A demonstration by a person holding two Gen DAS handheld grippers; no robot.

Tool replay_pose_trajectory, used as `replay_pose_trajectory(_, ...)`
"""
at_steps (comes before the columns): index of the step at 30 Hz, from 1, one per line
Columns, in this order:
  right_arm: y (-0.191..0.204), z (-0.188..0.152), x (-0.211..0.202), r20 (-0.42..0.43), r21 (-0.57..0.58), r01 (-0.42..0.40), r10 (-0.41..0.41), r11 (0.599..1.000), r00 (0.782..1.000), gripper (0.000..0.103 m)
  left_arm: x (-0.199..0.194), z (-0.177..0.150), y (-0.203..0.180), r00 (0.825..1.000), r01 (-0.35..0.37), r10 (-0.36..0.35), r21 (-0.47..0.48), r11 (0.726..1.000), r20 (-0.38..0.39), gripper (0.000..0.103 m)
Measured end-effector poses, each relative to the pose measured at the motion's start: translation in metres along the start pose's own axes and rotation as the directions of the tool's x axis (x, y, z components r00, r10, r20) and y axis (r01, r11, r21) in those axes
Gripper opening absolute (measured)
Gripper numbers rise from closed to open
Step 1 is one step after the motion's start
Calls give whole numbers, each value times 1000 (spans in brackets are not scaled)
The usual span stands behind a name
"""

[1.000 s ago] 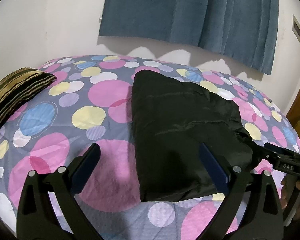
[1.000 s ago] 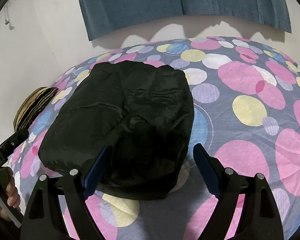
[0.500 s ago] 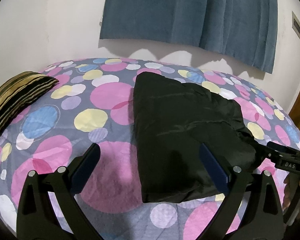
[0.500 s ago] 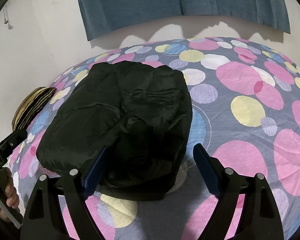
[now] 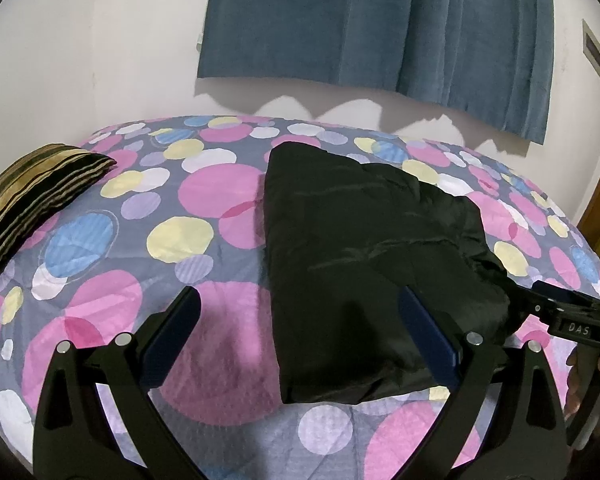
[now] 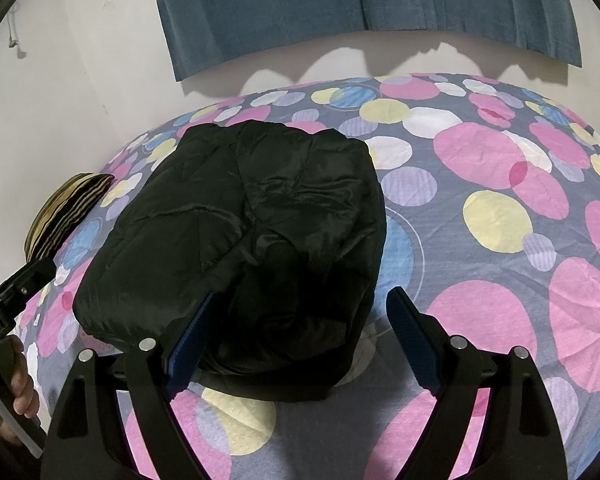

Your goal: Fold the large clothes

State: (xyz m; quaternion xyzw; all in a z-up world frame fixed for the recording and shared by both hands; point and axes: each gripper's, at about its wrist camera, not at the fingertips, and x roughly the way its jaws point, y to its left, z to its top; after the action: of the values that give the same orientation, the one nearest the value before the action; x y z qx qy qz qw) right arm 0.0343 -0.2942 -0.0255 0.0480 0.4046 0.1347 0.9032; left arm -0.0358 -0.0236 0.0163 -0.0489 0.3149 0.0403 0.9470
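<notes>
Nothing has shifted since the earlier frames: the folded black jacket (image 5: 372, 264) lies as before in a puffy bundle on the bed (image 5: 204, 216), over its polka-dot bedspread. Near its front edge the left hand-held gripper (image 5: 300, 332) hovers with jaws spread wide, holding nothing, its right finger in front of the jacket's near right corner. To the right, the right hand-held gripper (image 6: 300, 328) is likewise wide open and empty. A striped pillow (image 5: 32, 200) sits far left, blue curtain (image 5: 380, 28) on the far wall.
</notes>
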Motion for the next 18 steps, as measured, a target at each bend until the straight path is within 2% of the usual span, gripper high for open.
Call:
replay_pose_trajectory(7,0,0,0,0,0,1,-1,1000,1000,84,-1,-1,-1,999,-38,38,-8,999,2,99)
replay_pose_trajectory(18,1,0,0,0,2,1,-1,1000,1000,85,-5,1,-2,1000,-15,14,9,1000,18,99)
